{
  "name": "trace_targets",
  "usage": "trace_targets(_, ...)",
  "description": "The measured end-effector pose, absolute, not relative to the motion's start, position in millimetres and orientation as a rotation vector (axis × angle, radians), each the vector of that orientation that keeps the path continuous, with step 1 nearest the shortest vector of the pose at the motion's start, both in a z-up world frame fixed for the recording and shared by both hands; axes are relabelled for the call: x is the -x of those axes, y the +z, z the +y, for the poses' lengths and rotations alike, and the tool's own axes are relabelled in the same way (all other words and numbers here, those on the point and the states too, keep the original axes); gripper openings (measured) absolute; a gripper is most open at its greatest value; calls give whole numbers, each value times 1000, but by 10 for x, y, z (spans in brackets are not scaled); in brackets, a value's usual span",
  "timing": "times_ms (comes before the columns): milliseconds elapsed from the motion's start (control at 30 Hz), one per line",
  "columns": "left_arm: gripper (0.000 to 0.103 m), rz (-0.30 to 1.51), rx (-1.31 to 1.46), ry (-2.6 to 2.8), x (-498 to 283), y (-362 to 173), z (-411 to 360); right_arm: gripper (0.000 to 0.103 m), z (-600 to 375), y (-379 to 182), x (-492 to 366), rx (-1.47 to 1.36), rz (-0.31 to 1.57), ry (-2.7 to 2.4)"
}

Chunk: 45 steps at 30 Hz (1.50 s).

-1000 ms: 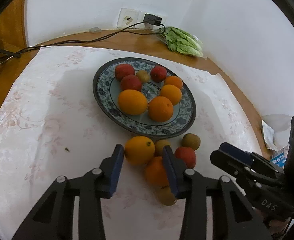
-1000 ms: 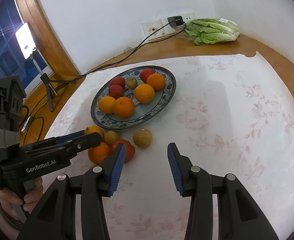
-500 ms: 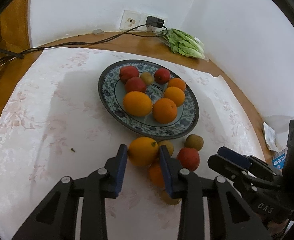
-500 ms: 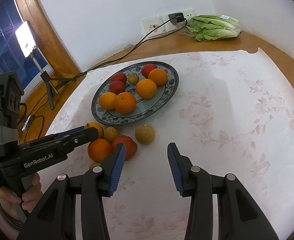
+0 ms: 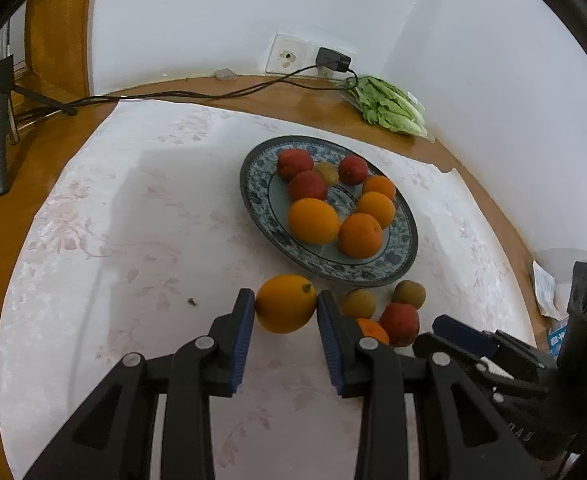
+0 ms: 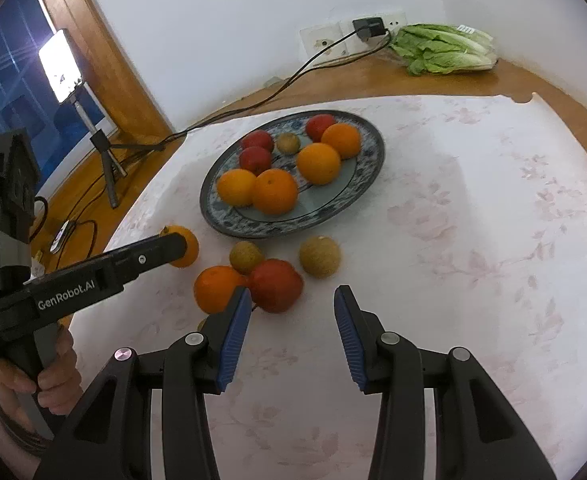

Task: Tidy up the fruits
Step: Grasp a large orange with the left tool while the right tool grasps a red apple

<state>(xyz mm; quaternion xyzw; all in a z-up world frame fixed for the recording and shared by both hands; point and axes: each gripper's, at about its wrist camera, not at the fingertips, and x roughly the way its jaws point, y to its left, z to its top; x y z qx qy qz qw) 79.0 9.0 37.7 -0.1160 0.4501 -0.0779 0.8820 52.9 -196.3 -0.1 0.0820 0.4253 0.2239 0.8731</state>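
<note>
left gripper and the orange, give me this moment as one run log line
left gripper: just closed, pads on orange | right gripper: open, empty | orange: on tablecloth, near plate | step: pick

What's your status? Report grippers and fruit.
Left gripper shut on orange, jaws just closed. Right gripper open, empty. Plate beyond, path clear.

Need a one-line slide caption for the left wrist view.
Left hand-held gripper shut on an orange beside the fruit plate.
</note>
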Motion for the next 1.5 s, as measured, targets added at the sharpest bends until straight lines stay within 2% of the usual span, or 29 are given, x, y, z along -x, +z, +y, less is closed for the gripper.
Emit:
trace_targets(633, 34, 936, 240, -165, -789, 354, 93, 44, -1862, -77, -620, -206, 901, 469)
trace_targets(967, 34, 938, 236, -163, -793, 349, 84, 36, -1865, -112, -664, -237, 896, 493)
trace_targets(1500, 34, 922, 227, -154, -762, 431, 101, 35, -1902, -22, -532, -212, 860, 514)
